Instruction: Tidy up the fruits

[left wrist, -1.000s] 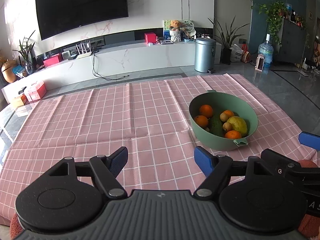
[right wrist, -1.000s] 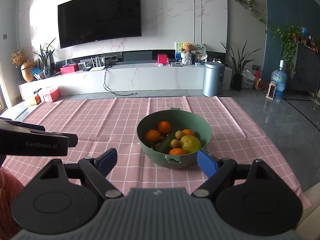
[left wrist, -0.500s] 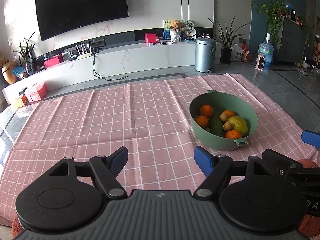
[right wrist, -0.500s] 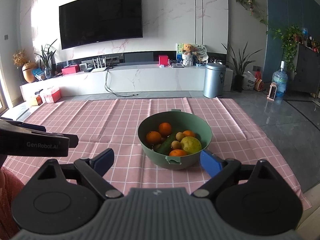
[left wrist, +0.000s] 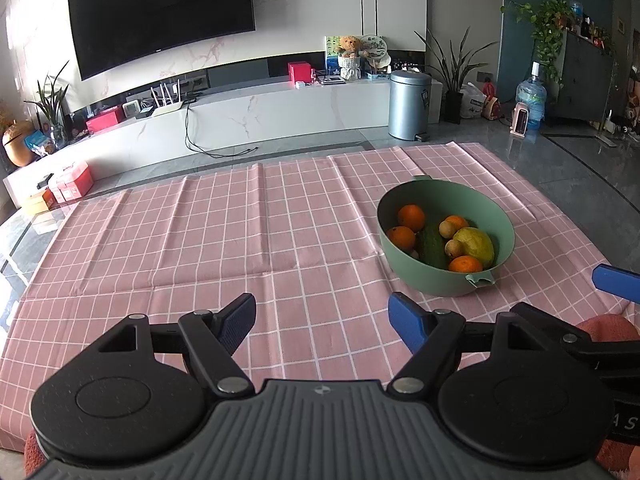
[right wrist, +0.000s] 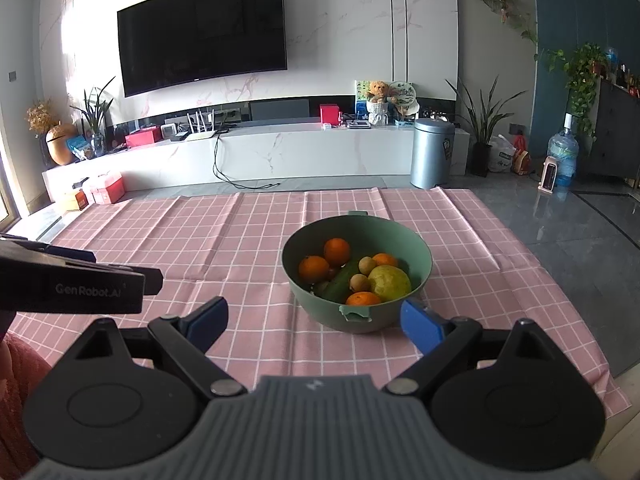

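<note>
Right now we hold both grippers low over the pink checked cloth [left wrist: 280, 240], each pointing down and forward toward the room. Our left gripper [left wrist: 322, 316] has its jaws spread wide with only cloth between them. Our right gripper [right wrist: 314, 320] has just been opening its jaws, and they now stand wide apart with nothing clamped; the near wall of the green bowl [right wrist: 356, 320] sits in the gap between its blue pads [right wrist: 420, 326], though we cannot tell whether either pad touches it.

The fruit is all in that bowl, which rests on the cloth, to the right of our left gripper and straight ahead of our right one. Inside we see oranges [right wrist: 337, 251], one at the back, one to the left, one at the near rim and one partly hidden behind; a big yellow-green fruit [right wrist: 390, 282] on the right; a cucumber [right wrist: 342, 280] lying slantwise through the middle; and two small tan fruits [right wrist: 359, 282] beside it.

From the right wrist view the side of our left gripper juts in at the left edge. Beyond the cloth stand a bin [right wrist: 433, 152] and a dark TV [right wrist: 200, 32] on the wall
</note>
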The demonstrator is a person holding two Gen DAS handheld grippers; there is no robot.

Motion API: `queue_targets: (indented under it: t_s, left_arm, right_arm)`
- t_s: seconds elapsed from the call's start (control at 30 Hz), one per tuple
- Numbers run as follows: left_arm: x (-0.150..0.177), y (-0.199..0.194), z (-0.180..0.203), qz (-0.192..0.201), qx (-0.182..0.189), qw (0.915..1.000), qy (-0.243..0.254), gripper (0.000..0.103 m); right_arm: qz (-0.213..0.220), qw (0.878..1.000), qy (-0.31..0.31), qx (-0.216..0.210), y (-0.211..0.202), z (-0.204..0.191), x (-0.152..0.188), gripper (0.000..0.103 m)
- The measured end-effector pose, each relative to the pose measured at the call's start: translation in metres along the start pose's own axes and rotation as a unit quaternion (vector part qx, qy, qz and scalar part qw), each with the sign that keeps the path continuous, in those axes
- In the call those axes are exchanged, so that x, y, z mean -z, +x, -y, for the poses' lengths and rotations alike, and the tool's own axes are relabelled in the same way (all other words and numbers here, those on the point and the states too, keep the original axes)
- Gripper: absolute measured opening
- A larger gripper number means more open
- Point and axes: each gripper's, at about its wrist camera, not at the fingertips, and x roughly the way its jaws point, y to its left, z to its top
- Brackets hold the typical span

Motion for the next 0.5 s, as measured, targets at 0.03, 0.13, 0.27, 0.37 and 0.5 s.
queue_targets:
  t_s: [0.03,0.13,0.27,0.37,0.5]
  left_arm:
    - [0.0000,0.0001,0.0002,0.000,0.000,1.0000,0.000,0.089]
    - [0.0003,-0.0006,0.0011,-0.002,-0.001,1.0000,0.001,0.089]
    - [0.0004,-0.0016,0.0017,-0.001,0.001,1.0000,0.002,0.089]
    - [0.0006,-0.0016,0.0019,-0.001,0.001,1.0000,0.001,0.089]
    - [0.0002,-0.0020,0.0018,-0.001,-0.001,1.0000,-0.002,0.089]
  right_arm:
    - [0.001,1.000,-0.001,-0.001,0.0001,-0.0009,0.0000,0.090]
    - [0.002,1.000,-0.003,-0.004,-0.0003,-0.0034,0.0007,0.090]
    - [0.002,1.000,0.003,-0.005,0.0004,-0.0034,0.0008,0.090]
    - [0.004,1.000,0.004,-0.006,0.0005,-0.0039,0.0001,0.090]
    - [0.005,1.000,0.003,-0.004,0.0017,-0.0038,0.0000,0.090]
